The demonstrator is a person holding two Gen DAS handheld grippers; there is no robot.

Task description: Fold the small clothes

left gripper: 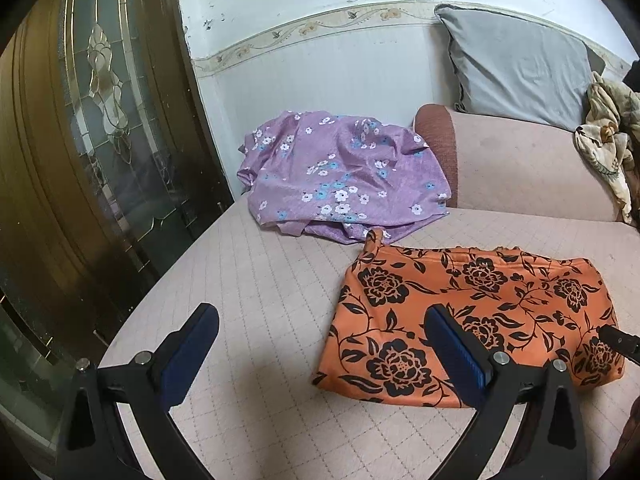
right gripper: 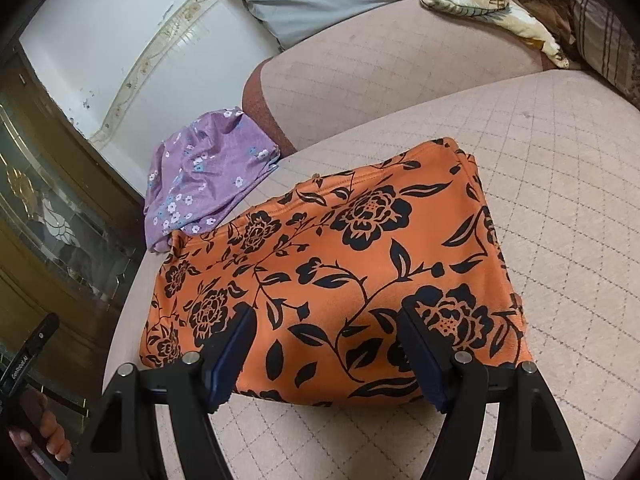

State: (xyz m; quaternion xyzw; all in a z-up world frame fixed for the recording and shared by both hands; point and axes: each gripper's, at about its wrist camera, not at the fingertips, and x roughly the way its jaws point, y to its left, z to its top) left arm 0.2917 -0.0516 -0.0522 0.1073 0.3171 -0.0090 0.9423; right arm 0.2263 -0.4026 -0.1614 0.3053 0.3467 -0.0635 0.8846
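orange garment [right gripper: 332, 276] folded, under gaping empty right tongs [right gripper: 324, 344]; left tongs [left gripper: 322, 344] gaping, empty, beside it.

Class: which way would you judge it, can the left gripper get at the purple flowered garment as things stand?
Probably yes. The left gripper is open and empty, and bare sofa cushion lies between it and the purple flowered garment; the orange garment sits off to the right.

Quilted sofa [left gripper: 280, 280], white wall [left gripper: 300, 0], glazed door [left gripper: 100, 80]
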